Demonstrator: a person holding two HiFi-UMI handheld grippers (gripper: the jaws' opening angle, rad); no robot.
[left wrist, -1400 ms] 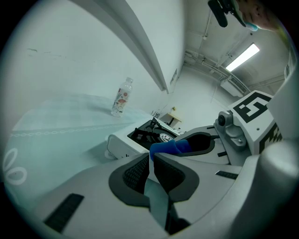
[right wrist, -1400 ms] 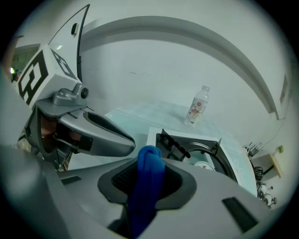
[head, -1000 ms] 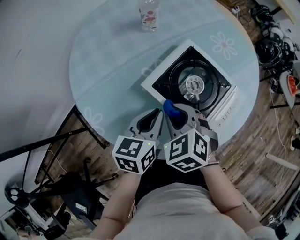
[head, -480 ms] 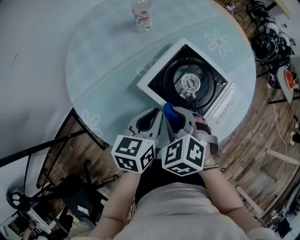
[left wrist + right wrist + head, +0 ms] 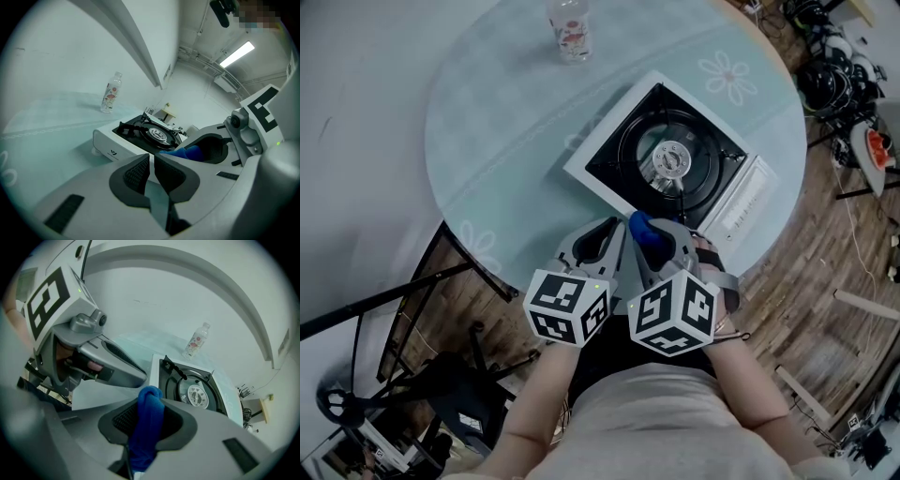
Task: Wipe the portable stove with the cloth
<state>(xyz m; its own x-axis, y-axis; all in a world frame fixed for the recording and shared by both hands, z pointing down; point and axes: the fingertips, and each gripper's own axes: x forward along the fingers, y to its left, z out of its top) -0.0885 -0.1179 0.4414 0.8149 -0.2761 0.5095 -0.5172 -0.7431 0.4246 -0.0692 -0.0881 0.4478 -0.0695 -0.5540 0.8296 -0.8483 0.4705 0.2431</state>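
Note:
The white portable stove point(image 5: 609, 142) with a black top and a round steel burner point(image 5: 673, 159) sits on the round glass table point(image 5: 506, 112). It also shows as the stove point(image 5: 112, 143) in the left gripper view and as the stove point(image 5: 157, 380) in the right gripper view. My right gripper point(image 5: 649, 234) is shut on a blue cloth point(image 5: 146, 427), whose tip pokes out as the cloth point(image 5: 643, 226) just short of the stove's near edge. My left gripper point(image 5: 602, 242) hangs beside it, shut and empty, its jaws closed with only a thin slit between them.
A clear plastic bottle point(image 5: 569, 28) with a floral label stands at the table's far side. The table's near edge lies under both grippers. A dark metal chair frame point(image 5: 412, 309) stands on the wooden floor at the left. Cables and gear point(image 5: 839, 66) lie at the right.
The stove and bottle have shifted left and up in the head view as the view moved. Both grippers hold the same pose, the cloth still clamped in the right one.

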